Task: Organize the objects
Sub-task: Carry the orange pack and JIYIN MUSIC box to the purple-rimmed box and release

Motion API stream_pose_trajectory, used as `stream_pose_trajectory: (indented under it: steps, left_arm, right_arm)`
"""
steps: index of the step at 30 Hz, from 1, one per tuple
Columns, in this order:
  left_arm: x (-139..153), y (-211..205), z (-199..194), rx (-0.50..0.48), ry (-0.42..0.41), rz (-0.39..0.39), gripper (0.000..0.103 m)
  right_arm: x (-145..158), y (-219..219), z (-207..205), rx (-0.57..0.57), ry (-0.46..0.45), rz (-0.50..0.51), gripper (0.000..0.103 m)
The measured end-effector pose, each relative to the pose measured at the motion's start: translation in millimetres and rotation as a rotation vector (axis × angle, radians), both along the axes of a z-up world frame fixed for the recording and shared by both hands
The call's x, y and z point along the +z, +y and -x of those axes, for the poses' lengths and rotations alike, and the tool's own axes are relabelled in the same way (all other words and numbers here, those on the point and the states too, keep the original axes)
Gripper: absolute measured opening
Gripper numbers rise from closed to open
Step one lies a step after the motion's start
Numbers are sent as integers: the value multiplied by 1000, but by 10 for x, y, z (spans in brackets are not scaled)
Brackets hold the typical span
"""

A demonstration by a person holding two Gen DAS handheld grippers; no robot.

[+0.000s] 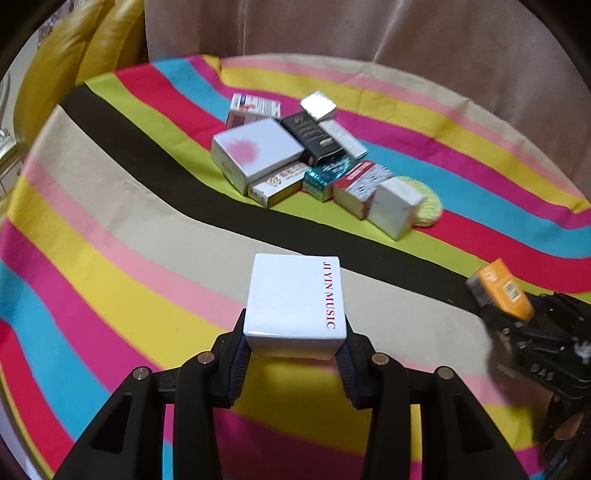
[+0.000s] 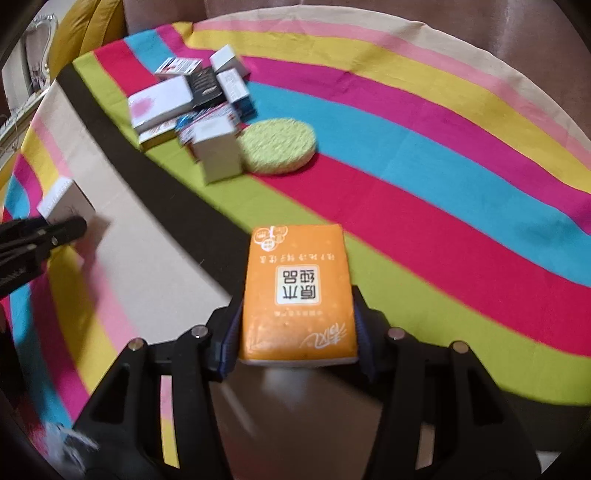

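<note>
My left gripper (image 1: 293, 345) is shut on a white box (image 1: 295, 302) with red lettering, held above the striped cloth (image 1: 110, 258). My right gripper (image 2: 295, 332) is shut on an orange tissue pack (image 2: 297, 291). In the left wrist view the orange pack (image 1: 498, 288) and the right gripper (image 1: 517, 317) show at the right edge. In the right wrist view the white box (image 2: 66, 201) and the left gripper (image 2: 55, 229) show at the left edge. A pile of small boxes (image 1: 295, 155) lies further back on the cloth.
The pile holds a flat white box with a pink blot (image 1: 258, 147), a black box (image 1: 314, 138), a white cube (image 1: 395, 210) and others. A round yellow-green sponge (image 2: 279, 146) lies beside it. A yellow cushion (image 1: 74, 55) and beige curtain (image 1: 369, 29) stand behind.
</note>
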State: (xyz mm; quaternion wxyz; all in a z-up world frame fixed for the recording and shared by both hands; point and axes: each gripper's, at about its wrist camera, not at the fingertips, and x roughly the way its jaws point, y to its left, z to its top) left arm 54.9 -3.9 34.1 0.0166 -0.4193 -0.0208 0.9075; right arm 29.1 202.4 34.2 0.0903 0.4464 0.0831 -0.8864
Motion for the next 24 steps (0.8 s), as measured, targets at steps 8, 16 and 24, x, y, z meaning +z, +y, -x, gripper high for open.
stream_pose_trajectory:
  steps: [8, 16, 24]
  left_arm:
    - [110, -110, -559, -25, -5, -6, 43]
    - [270, -410, -1080, -11, 25, -24, 43]
    - [497, -751, -1476, 25, 73, -54, 43]
  right_arm:
    - [139, -303, -499, 16, -30, 0, 55]
    - [239, -501, -860, 34, -29, -9, 55]
    - [362, -843, -1107, 89, -8, -27, 55]
